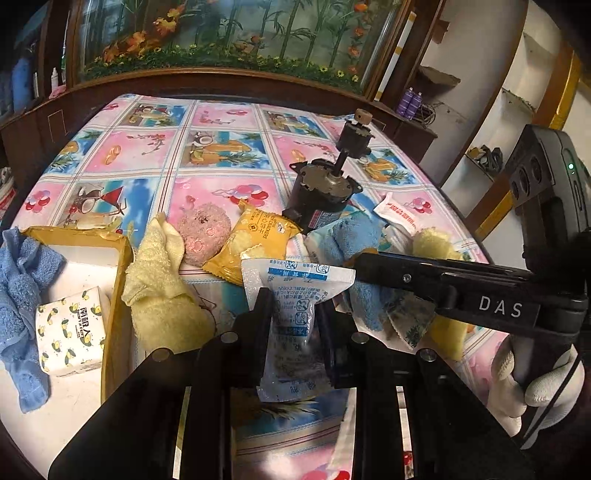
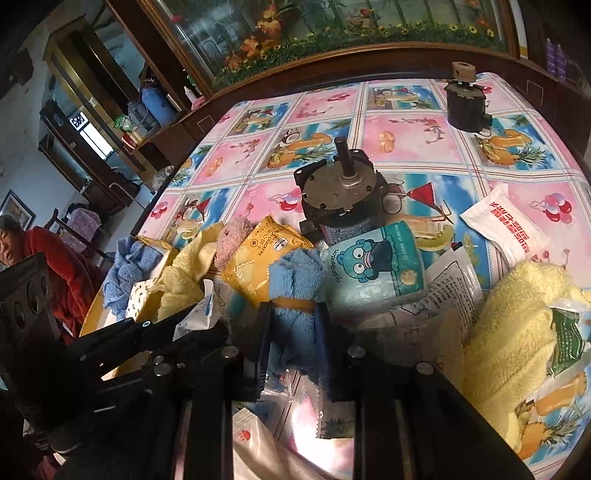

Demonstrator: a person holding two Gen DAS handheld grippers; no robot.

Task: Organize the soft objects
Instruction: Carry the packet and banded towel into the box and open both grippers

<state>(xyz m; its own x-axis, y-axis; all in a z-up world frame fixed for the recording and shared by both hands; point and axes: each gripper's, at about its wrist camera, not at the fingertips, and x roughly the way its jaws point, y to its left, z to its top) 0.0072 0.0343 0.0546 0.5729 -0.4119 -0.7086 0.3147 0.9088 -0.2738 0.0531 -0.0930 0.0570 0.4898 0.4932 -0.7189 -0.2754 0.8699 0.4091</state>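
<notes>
Table cover (image 1: 229, 122): pink and blue cartoon-print cloth, centre of frame
Aquarium (image 1: 229, 33): wood-framed, bamboo and orange leaves, top of frame
Shelving (image 2: 74, 122): dark glass-fronted cabinet, upper left
Wall (image 1: 476, 66): white, upper right
Light: bright daylight, glare on cloth
</notes>
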